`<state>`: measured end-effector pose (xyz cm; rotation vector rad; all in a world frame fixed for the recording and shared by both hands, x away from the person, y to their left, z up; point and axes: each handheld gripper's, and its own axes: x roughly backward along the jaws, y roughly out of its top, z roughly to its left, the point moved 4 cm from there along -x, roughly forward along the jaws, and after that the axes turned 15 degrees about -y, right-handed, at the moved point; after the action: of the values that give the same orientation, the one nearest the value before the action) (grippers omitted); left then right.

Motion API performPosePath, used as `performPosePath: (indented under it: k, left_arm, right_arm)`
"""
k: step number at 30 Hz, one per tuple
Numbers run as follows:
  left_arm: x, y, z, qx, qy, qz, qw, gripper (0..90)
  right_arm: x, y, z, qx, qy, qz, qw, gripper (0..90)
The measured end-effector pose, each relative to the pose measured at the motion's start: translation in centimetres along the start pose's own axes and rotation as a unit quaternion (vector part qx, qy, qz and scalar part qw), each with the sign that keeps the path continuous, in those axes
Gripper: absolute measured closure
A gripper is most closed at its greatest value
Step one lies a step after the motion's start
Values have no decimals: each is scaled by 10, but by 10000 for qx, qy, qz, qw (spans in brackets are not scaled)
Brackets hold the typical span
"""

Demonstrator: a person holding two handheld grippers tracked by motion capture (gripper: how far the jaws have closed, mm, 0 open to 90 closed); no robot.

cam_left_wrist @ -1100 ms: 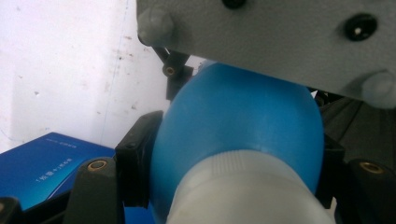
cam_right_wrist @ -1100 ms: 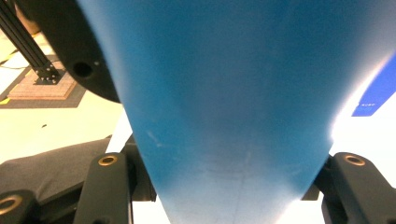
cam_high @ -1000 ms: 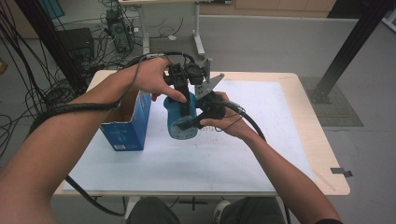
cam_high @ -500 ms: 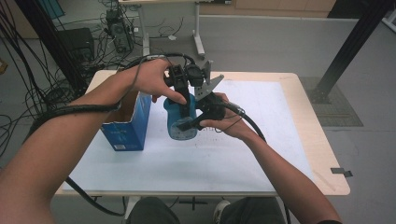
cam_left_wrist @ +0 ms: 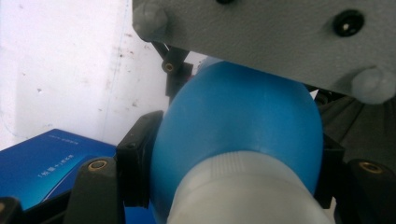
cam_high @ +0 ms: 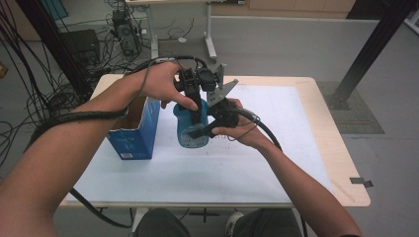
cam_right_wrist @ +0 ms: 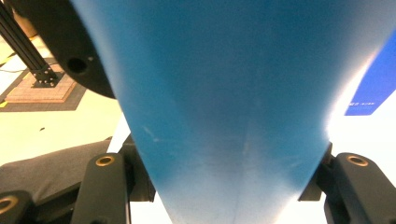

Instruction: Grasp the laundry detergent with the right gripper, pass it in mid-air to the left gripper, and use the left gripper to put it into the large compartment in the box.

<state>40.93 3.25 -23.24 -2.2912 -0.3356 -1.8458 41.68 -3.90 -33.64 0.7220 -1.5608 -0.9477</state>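
Observation:
A blue bottle [cam_high: 189,129] with a whitish neck is held upright just above the white table mat, between both hands. My left gripper [cam_high: 196,104] comes down from above and is shut on the bottle's upper part; in the left gripper view the bottle [cam_left_wrist: 243,126] sits squeezed between the two black pads of that gripper [cam_left_wrist: 233,175]. My right gripper [cam_high: 201,130] reaches in from the right and is shut on the bottle's body. The blue body [cam_right_wrist: 224,93] fills the gap between the pads of that gripper [cam_right_wrist: 229,179].
An open blue carton [cam_high: 134,132] stands on the table just left of the bottle. The white mat [cam_high: 276,148] covers most of the wooden table [cam_high: 341,163]. Cables trail off the left edge, and a black post [cam_high: 375,44] stands at the back right.

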Motion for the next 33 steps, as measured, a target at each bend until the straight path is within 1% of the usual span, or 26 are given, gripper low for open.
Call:
performPosePath:
  k: [3,4,5,6,8,10,12,14,15,16,17,18,19,20,21,22,23,25,27,28,29,30,31,32,33]
  left_arm:
    - [1,0,0,-9,-8,12,10000,354]
    - [1,1,0,-4,6,-5,10000,353]
    - [1,1,0,10,6,-6,10000,354]
    - [2,0,0,28,5,-12,10000,353]
    - [3,0,1,62,8,0,10000,353]
    - [4,-1,2,86,30,4,10000,353]
    - [5,-2,4,114,63,-12,9999,353]
    - [7,-3,6,197,74,-48,9998,353]
    - [8,-3,7,218,80,-51,9997,352]
    - [9,-4,8,273,87,-80,9996,352]
    - [11,-4,9,306,92,-89,9994,352]
    - [12,-4,10,360,93,-110,9992,352]
    - [14,-5,11,421,88,-149,9990,352]
    - [16,-5,12,460,78,-166,9988,351]
    - [17,-6,12,507,76,-187,9985,351]
    - [19,-6,13,547,75,-190,9983,351]
    - [21,-6,13,627,90,-243,9977,351]
    - [25,-6,13,692,87,-283,9972,352]
    - [30,-7,15,838,51,-320,9960,351]
    - [33,-8,15,931,26,-345,9951,351]
    - [37,-9,16,982,28,-357,9945,351]
    - [41,-10,17,1104,20,-386,9931,351]
    - [41,-10,17,1104,20,-386,9931,351]
    - [45,-12,18,1195,31,-393,9921,351]
    - [53,-14,20,1326,89,-419,9902,351]
  right_arm:
    - [1,0,0,-17,1,4,10000,392]
    - [1,0,0,-19,-17,5,10000,386]
    - [1,-1,-1,33,-84,19,10000,370]
    - [1,-2,-2,28,-126,32,9999,337]
    - [2,-4,-2,-72,-193,97,9997,265]
    - [4,-6,-3,-241,-240,233,9991,197]
    - [7,-9,-4,-313,-373,313,9983,129]
    - [10,-11,-7,-454,-618,312,9966,46]
    - [14,-13,-8,-565,-678,302,9956,35]
    - [15,-14,-9,-599,-726,298,9951,20]
    - [19,-17,-9,-556,-815,368,9944,13]
    - [21,-18,-10,-525,-828,409,9943,13]
    - [23,-21,-9,-491,-790,474,9945,14]
    - [25,-23,-8,-403,-678,616,9950,17]
    - [27,-25,-7,-374,-621,702,9949,24]
    - [30,-27,-7,-393,-588,771,9945,29]
    - [32,-29,-7,-392,-608,827,9939,30]
    - [39,-33,-9,-385,-829,933,9914,29]
    - [50,-37,-13,-453,-1044,1030,9881,29]
    - [53,-38,-15,-514,-1091,1055,9871,29]
    - [59,-40,-17,-569,-1144,1082,9859,30]
    - [64,-41,-19,-599,-1202,1152,9842,30]
    - [64,-41,-19,-599,-1202,1152,9842,30]
    - [76,-46,-24,-672,-1268,1321,9808,30]
    - [80,-48,-26,-707,-1294,1370,9795,30]
